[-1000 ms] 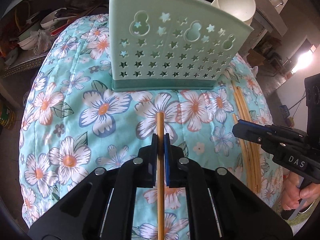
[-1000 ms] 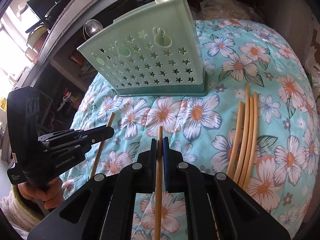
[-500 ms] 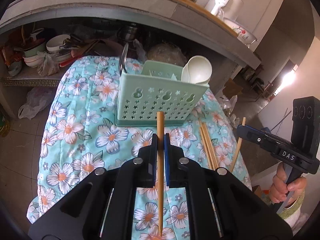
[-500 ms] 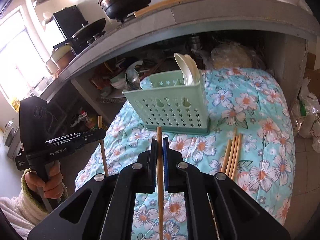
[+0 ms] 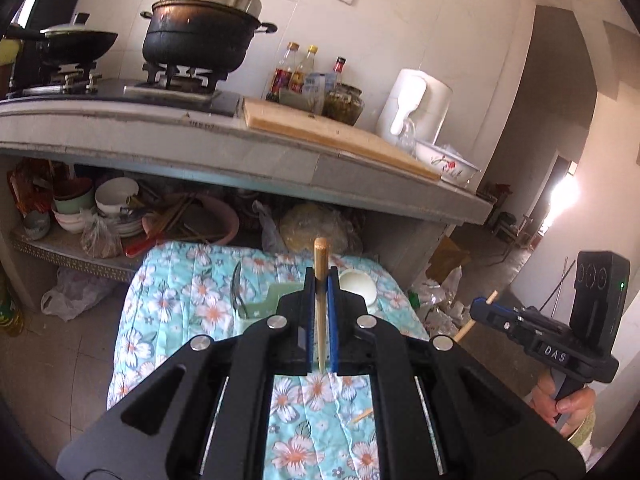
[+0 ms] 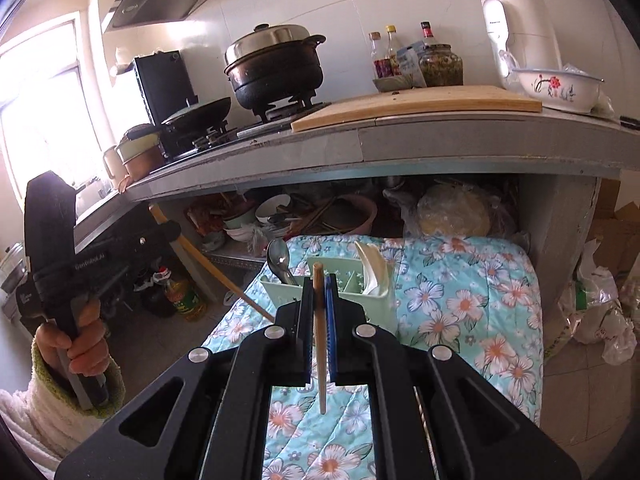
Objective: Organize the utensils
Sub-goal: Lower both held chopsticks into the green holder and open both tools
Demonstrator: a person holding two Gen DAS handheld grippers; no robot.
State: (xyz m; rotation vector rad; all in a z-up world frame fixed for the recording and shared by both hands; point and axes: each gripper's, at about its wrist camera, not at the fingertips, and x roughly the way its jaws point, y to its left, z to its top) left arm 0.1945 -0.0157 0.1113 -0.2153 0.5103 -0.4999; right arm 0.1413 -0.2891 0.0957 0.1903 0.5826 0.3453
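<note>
My left gripper (image 5: pixel 320 276) is shut on a wooden chopstick (image 5: pixel 320 304) that runs along its fingers, high above the floral-clothed table (image 5: pixel 180 292). My right gripper (image 6: pixel 319 280) is shut on a second chopstick (image 6: pixel 319 332). Each gripper shows in the other's view with its stick: the right gripper (image 5: pixel 482 308) at the right, the left gripper (image 6: pixel 170 234) at the left. The mint green utensil holder (image 6: pixel 376 308) stands below, holding a metal spoon (image 6: pixel 279 258) and a white spoon (image 6: pixel 370 266). In the left wrist view my fingers hide most of the holder (image 5: pixel 276 294).
A loose chopstick tip (image 5: pixel 362 415) lies on the cloth. Behind the table runs a grey counter (image 6: pixel 440 140) with a stove, a black pot (image 5: pixel 200 36), a cutting board (image 6: pixel 420 104), bottles and a white appliance. Bowls crowd the shelf underneath (image 5: pixel 100 208). An oil bottle (image 6: pixel 180 292) stands on the floor.
Both grippers have risen well above the table, each keeping its chopstick. The holder has shrunk and dropped low in both views, and the counter top has come into sight.
</note>
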